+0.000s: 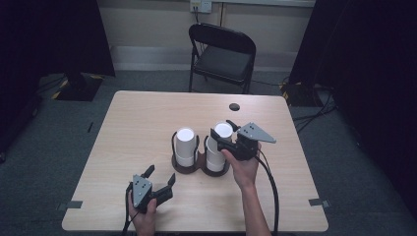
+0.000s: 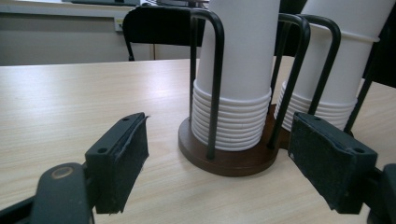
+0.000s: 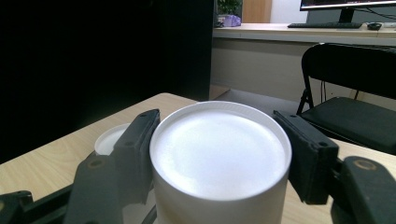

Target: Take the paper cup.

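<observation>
A: Where did the right claw (image 1: 222, 136) stand?

B: At the top of the right cup stack (image 1: 218, 147), near the middle of the surface (image 1: 137, 123). In the right gripper view its two black jaws sat closed against either side of the topmost upturned cup (image 3: 219, 158), pads pressed on the rim. The person's right hand (image 1: 244, 169) held it from the near side.

A: And the stack itself?

B: It stood upright in a dark wooden holder (image 1: 199, 168) with black wire hoops, beside the left cup stack (image 1: 185, 146), the two just apart. From above, the claw's body and its grey plate (image 1: 254, 132) covered the stack's right flank, so how deep the pads reached could not be made out.

A: The left claw (image 1: 160, 176)?

B: It rested low at the near left of the surface, well apart from the holder, jaws spread wide with nothing between them. The left hand (image 1: 143, 216) was cut off by the bottom edge of the high view.

A: Anything else hard to read?

B: In the left gripper view the tops of both stacks ran out of frame; only the ribbed rims at the base (image 2: 231, 121) were clear. In the right gripper view the left stack showed as a sliver of white behind one jaw. A black chair (image 1: 222, 55) stood beyond the far edge, with dark surroundings on either side.
</observation>
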The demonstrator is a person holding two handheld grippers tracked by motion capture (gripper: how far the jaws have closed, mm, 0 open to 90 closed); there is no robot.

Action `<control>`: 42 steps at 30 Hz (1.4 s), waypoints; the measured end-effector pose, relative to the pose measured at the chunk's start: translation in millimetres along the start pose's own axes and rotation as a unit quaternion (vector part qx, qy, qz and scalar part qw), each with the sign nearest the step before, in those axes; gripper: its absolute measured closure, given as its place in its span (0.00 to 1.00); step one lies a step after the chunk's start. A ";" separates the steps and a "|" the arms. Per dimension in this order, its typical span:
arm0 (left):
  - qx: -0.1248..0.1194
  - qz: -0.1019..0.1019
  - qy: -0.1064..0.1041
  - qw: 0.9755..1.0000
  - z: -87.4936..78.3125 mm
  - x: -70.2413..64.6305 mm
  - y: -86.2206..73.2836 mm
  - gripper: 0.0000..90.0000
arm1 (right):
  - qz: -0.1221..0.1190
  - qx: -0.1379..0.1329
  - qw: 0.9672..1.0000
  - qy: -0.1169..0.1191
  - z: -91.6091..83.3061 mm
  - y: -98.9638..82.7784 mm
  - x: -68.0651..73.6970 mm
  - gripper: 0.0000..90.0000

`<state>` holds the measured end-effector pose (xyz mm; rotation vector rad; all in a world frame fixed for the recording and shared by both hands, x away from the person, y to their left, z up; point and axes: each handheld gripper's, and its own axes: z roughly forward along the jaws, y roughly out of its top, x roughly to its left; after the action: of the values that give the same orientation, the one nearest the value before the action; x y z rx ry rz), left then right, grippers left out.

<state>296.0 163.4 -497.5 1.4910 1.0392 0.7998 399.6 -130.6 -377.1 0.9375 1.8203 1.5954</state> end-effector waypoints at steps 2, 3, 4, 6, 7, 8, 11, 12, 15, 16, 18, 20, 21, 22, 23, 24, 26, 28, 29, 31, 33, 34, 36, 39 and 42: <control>0.000 0.000 0.000 1.000 0.4 -0.7 0.0 0.21 | 0.002 -0.003 1.000 0.001 -0.1 1.9 -0.6 0.39; -0.001 -0.001 -0.003 1.000 0.7 -0.9 0.0 0.21 | 0.002 -0.003 1.000 0.002 -0.2 2.7 -0.8 0.39; -0.001 -0.002 -0.004 1.000 0.7 -0.4 0.1 0.21 | 0.003 -0.002 1.000 0.003 -0.4 3.6 -0.7 0.39; 0.000 -0.003 -0.004 1.000 0.3 0.7 0.1 0.21 | 0.002 -0.006 1.000 0.004 -0.4 5.9 -0.8 0.39; -0.001 -0.004 -0.005 1.000 0.1 0.8 0.0 0.21 | 0.003 -0.006 1.000 0.004 -0.7 7.0 -0.9 0.39; -0.001 -0.004 -0.005 1.000 0.1 0.8 0.0 0.21 | 0.004 -0.007 1.000 0.005 -0.8 8.1 -0.8 0.39; -0.006 -0.008 0.000 1.000 -0.4 0.4 -0.4 0.21 | 0.004 -0.008 1.000 0.008 -0.9 10.5 -0.6 0.39; -0.006 -0.008 0.000 1.000 -0.4 0.4 -0.4 0.21 | 0.004 -0.008 1.000 0.008 -0.9 10.5 -0.6 0.39; -0.003 -0.007 0.004 1.000 -0.9 1.3 -0.3 0.21 | 0.004 -0.010 1.000 0.007 -1.6 13.6 0.5 0.39; -0.005 -0.011 0.000 1.000 -0.4 1.2 -0.2 0.21 | 0.004 -0.011 1.000 0.008 -1.8 14.4 0.6 0.39; -0.003 -0.013 0.000 1.000 -0.3 2.0 -0.1 0.21 | 0.004 -0.012 1.000 0.007 -2.6 15.9 0.8 0.39; -0.003 -0.013 -0.002 1.000 -0.4 2.0 -0.1 0.21 | 0.001 -0.015 1.000 0.007 -2.7 16.5 0.7 0.39; -0.004 -0.011 0.000 1.000 -0.6 1.8 -0.2 0.21 | 0.002 -0.015 1.000 0.007 -4.0 18.2 1.0 0.39; -0.004 -0.009 0.002 1.000 -0.8 1.5 -0.2 0.21 | 0.000 -0.017 1.000 0.007 -4.6 19.0 0.9 0.39; -0.004 -0.009 0.001 1.000 -0.5 0.9 -0.2 0.21 | 0.000 -0.017 1.000 0.007 -4.6 19.0 0.9 0.39; -0.003 -0.009 0.001 1.000 -0.1 0.6 -0.1 0.21 | 0.003 -0.018 1.000 0.008 -5.3 20.1 1.4 0.39; -0.003 -0.010 0.001 1.000 0.2 0.5 0.0 0.21 | 0.000 -0.021 1.000 0.007 -7.5 22.5 1.4 0.39; -0.003 -0.006 -0.002 1.000 -0.9 1.3 -0.2 0.21 | -0.001 -0.019 1.000 0.006 -8.5 22.9 1.7 0.39; -0.007 -0.009 -0.004 1.000 -1.0 1.5 -0.4 0.21 | -0.003 -0.019 1.000 0.006 -10.2 23.3 2.0 0.39; -0.005 -0.015 -0.004 1.000 -1.0 2.8 -0.3 0.20 | -0.003 -0.021 1.000 0.005 -12.8 23.9 2.2 0.39; -0.003 -0.018 0.002 1.000 -0.8 3.3 -0.2 0.20 | -0.003 -0.023 1.000 0.005 -14.1 24.6 1.8 0.39; -0.005 -0.015 -0.001 1.000 -1.2 2.9 -0.4 0.20 | -0.002 -0.027 1.000 0.005 -17.0 26.7 1.6 0.39; -0.009 -0.015 -0.004 1.000 -1.2 2.3 -0.5 0.20 | -0.001 -0.029 1.000 0.004 -18.8 27.8 1.6 0.39; -0.010 -0.010 -0.010 1.000 -2.0 2.7 -0.8 0.20 | 0.003 -0.032 0.999 0.006 -25.5 30.0 1.9 0.39; -0.007 -0.024 -0.017 1.000 -1.8 4.3 -0.7 0.19 | 0.004 -0.035 0.999 0.007 -28.8 30.0 3.1 0.39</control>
<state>296.0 168.1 -498.1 1.4581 1.0371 0.7443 379.9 -144.0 -342.9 0.9049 1.7615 1.6632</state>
